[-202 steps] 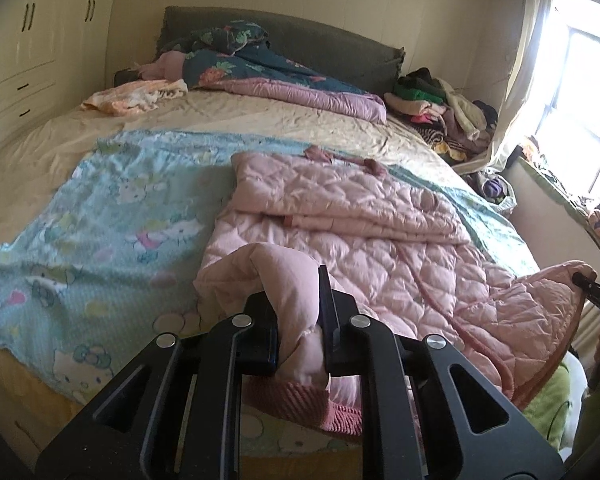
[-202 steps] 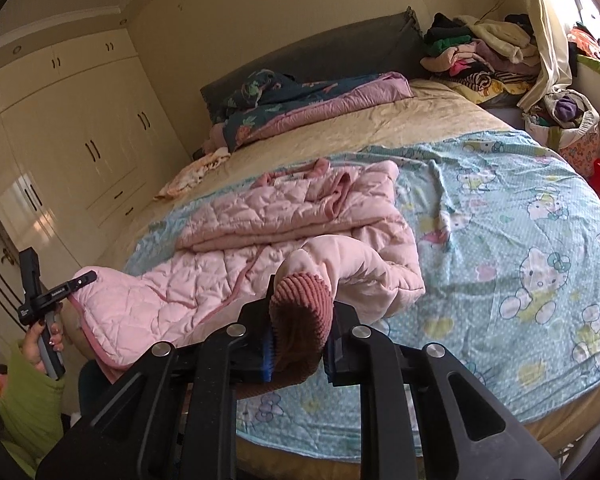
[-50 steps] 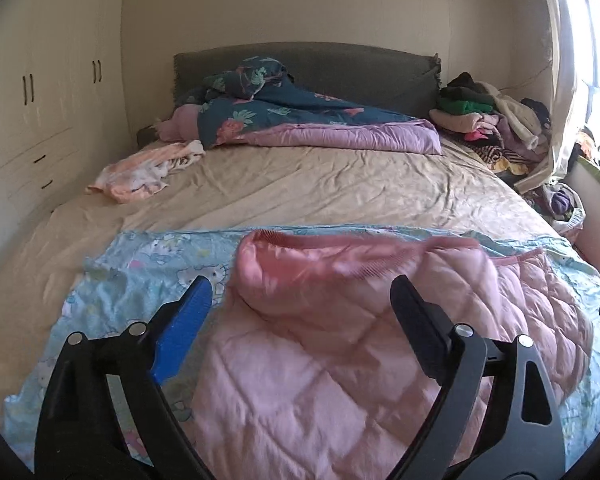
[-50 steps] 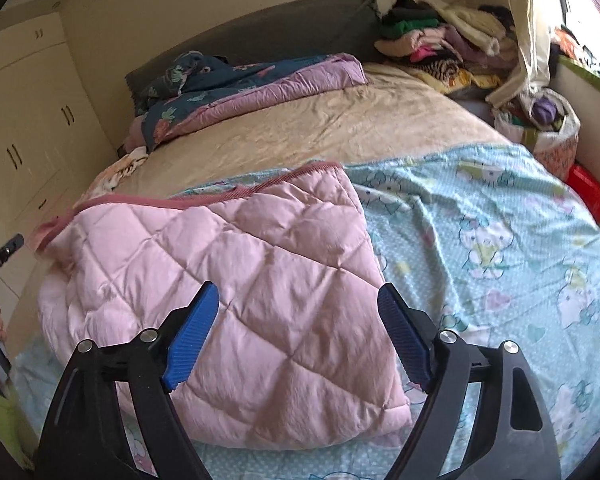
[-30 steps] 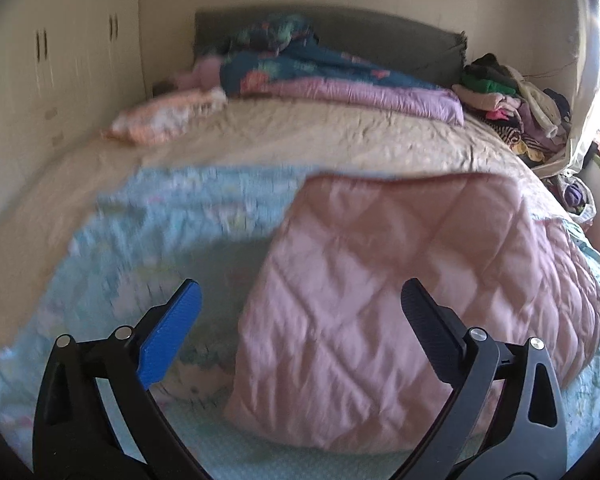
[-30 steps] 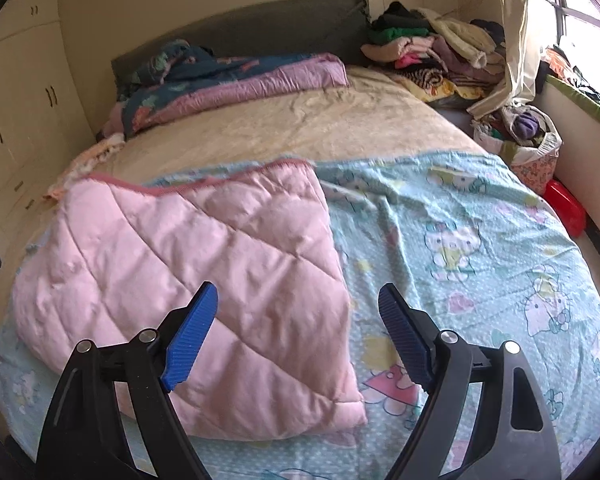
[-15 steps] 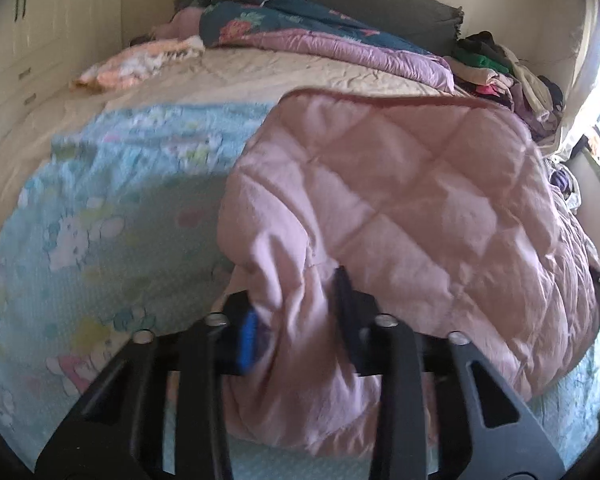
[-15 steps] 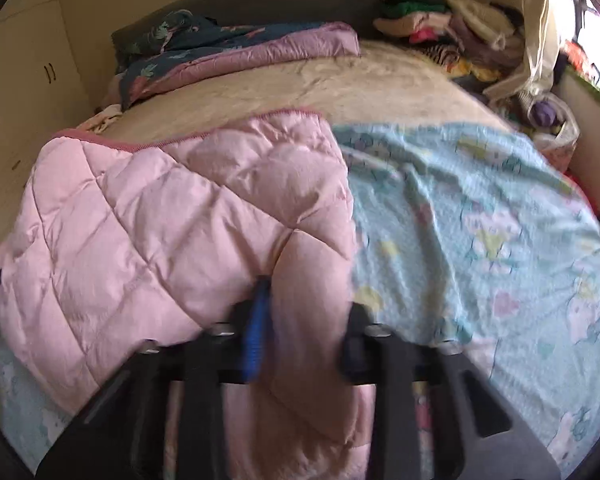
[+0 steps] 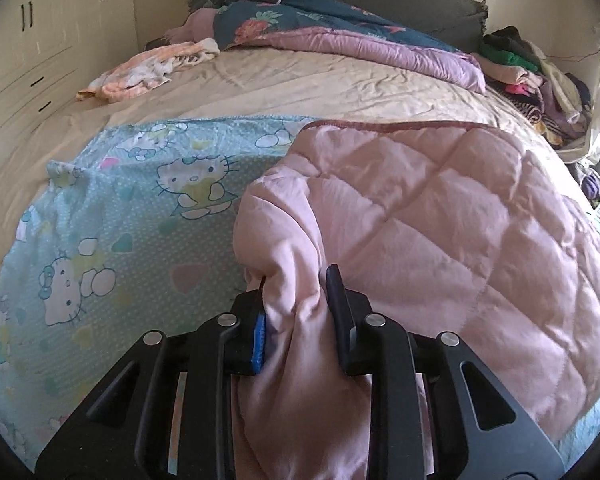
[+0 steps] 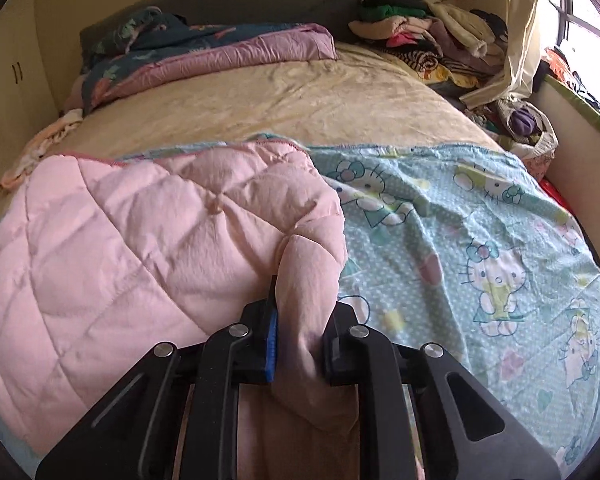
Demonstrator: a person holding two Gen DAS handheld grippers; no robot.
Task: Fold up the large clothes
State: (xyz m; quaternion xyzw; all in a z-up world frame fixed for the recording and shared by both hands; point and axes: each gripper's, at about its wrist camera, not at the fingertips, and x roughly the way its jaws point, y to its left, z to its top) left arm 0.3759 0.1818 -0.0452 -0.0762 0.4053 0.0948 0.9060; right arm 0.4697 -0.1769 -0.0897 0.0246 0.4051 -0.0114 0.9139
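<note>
- left gripper (image 9: pixel 296 300): jaws pinched on the near left corner of the pink quilted jacket (image 9: pixel 440 216)
- jacket lies as a compact folded slab on the Hello Kitty sheet (image 9: pixel 120 216), near foot of the bed (image 9: pixel 300 88)
- right gripper (image 10: pixel 300 312): clamped on the near right corner
- progress: looks mostly folded; probably one more fold or a move to a stack left
- count: 1 jacket, 2 grippers, 1 unsorted clothes pile (image 10: pixel 428 36) at far right
</note>
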